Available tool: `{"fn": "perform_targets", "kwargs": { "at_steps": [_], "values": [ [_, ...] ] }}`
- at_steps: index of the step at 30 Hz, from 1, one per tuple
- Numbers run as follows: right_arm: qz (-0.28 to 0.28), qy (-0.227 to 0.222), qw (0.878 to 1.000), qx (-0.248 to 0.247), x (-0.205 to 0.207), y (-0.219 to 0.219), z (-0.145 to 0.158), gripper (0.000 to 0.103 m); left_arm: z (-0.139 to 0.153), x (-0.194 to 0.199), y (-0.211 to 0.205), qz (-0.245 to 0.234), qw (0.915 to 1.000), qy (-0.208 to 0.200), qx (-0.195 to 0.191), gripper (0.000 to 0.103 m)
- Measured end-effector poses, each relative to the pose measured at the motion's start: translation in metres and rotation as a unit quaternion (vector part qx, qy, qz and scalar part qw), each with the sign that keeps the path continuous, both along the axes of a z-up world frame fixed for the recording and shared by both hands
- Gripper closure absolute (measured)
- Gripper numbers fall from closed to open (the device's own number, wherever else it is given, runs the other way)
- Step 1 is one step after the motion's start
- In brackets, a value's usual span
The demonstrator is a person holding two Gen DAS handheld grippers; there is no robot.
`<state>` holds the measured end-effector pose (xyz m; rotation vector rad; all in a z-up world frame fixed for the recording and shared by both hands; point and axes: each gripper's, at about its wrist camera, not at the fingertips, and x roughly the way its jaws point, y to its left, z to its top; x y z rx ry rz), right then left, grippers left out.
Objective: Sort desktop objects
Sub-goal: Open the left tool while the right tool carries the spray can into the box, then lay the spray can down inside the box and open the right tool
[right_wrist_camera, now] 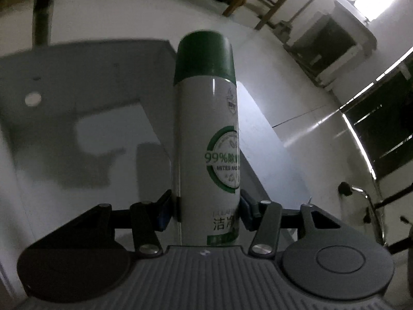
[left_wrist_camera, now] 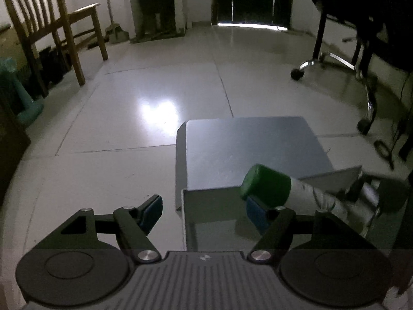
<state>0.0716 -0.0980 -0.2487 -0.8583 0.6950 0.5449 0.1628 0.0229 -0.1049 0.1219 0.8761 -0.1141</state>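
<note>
A white spray can with a green cap (right_wrist_camera: 206,139) is held between the blue pads of my right gripper (right_wrist_camera: 205,210), which is shut on its lower body. The can points forward over a grey metal shelf (right_wrist_camera: 85,82). In the left wrist view the same can (left_wrist_camera: 268,184) comes in from the right, cap first, over the grey shelf (left_wrist_camera: 247,149). My left gripper (left_wrist_camera: 204,211) is open and empty, just in front of the shelf's near edge; the can's cap lies above its right pad (left_wrist_camera: 255,214).
A wooden chair (left_wrist_camera: 49,25) stands at the left on the tiled floor (left_wrist_camera: 144,82). An office chair base with castors (left_wrist_camera: 335,67) is at the right. A green object (left_wrist_camera: 23,103) sits at the far left.
</note>
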Motion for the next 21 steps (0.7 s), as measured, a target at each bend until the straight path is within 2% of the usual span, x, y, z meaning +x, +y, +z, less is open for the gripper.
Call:
{"fn": "perform_targets", "kwargs": {
  "at_steps": [4,11,17,21],
  "values": [
    [0.026,0.006,0.999,-0.036,0.000,-0.006,-0.017,0.049,-0.010,-0.005,-0.009,-0.008,0.9998,-0.002,0.018,0.029],
    [0.075,0.026,0.992,-0.101,-0.005,-0.018,-0.056,0.049,-0.017,-0.008,0.001,0.016,0.9998,0.010,0.007,0.029],
    [0.108,0.037,0.981,-0.155,-0.004,-0.025,-0.094,0.048,-0.020,-0.010,0.000,0.014,0.9997,0.018,0.005,0.029],
    [0.120,0.047,0.977,-0.171,-0.004,-0.029,-0.111,0.049,-0.024,-0.010,-0.002,0.014,0.9996,0.026,-0.003,0.029]
  ]
}}
